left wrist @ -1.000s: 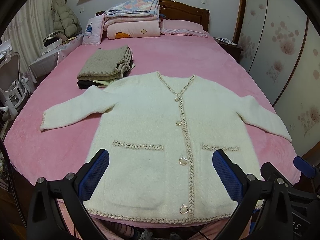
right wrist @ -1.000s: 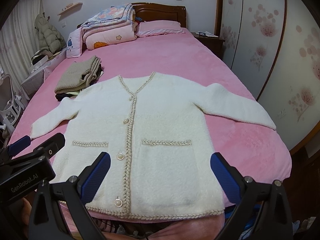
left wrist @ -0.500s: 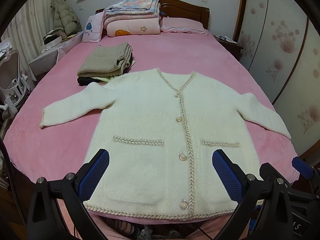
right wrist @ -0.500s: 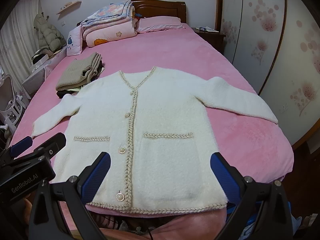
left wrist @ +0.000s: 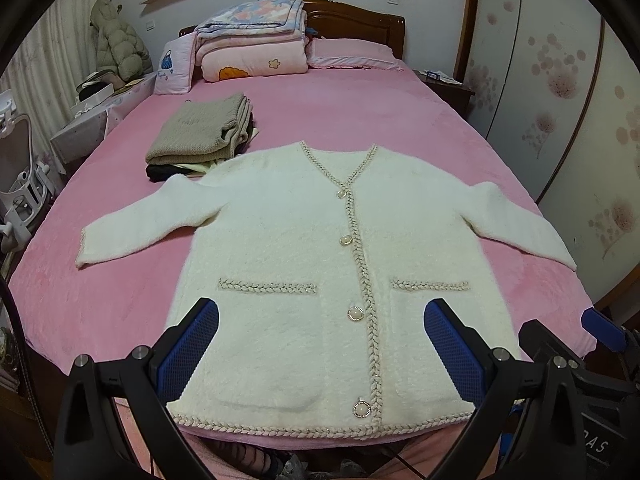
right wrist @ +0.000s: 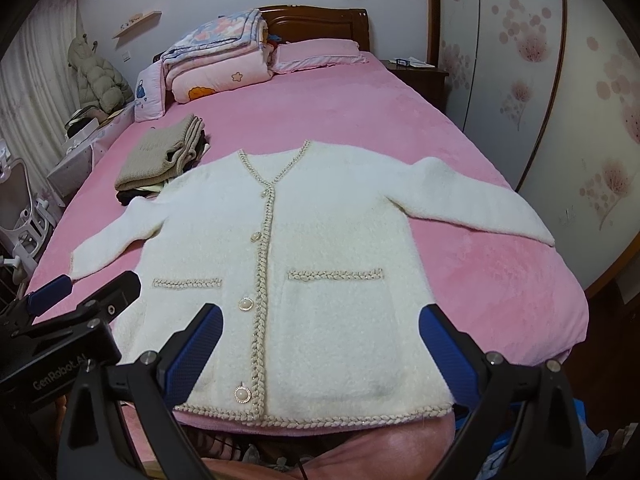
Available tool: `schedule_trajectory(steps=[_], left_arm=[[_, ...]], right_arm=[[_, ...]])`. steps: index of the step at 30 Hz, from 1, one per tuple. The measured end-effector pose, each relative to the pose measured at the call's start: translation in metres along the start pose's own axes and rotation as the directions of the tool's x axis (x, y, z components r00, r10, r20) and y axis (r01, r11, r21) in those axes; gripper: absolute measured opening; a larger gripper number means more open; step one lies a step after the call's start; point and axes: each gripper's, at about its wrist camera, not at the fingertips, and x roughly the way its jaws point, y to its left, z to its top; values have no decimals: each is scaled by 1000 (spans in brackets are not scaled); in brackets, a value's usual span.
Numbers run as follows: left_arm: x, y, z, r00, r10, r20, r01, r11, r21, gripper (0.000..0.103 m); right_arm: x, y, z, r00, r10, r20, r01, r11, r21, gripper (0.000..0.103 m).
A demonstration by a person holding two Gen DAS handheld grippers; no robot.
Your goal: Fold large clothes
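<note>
A cream fuzzy cardigan (left wrist: pixel 288 248) with braided trim and pearl buttons lies flat, front up, on the pink bed (left wrist: pixel 360 120), sleeves spread to both sides. It also shows in the right wrist view (right wrist: pixel 336 240). My left gripper (left wrist: pixel 320 344) is open and empty, hovering above the cardigan's hem. My right gripper (right wrist: pixel 320 344) is open and empty, above the hem to the right of the button line. The right gripper's body shows at the left wrist view's lower right (left wrist: pixel 600 324); the left gripper's body shows at the right wrist view's lower left (right wrist: pixel 80 320).
A stack of folded clothes (left wrist: pixel 200 136) with a beige knit on top lies on the bed beyond the left sleeve. Folded quilts and pillows (left wrist: pixel 252 44) sit at the headboard. A white chair (left wrist: pixel 20 184) stands left of the bed, wardrobe doors (left wrist: pixel 560 80) right.
Both grippers have drawn back and risen slightly, so the cardigan's hem sits further inside both views. The cardigan has not moved. Both grippers stay open.
</note>
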Motion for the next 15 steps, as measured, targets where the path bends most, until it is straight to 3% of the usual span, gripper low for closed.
schedule_trajectory(steps=[15], left_arm=[[-9,-2,1,999,-31,16,31,999,44,102]], right_arm=[[-13,-4,-2,999,-1,37,0,999,35,99]])
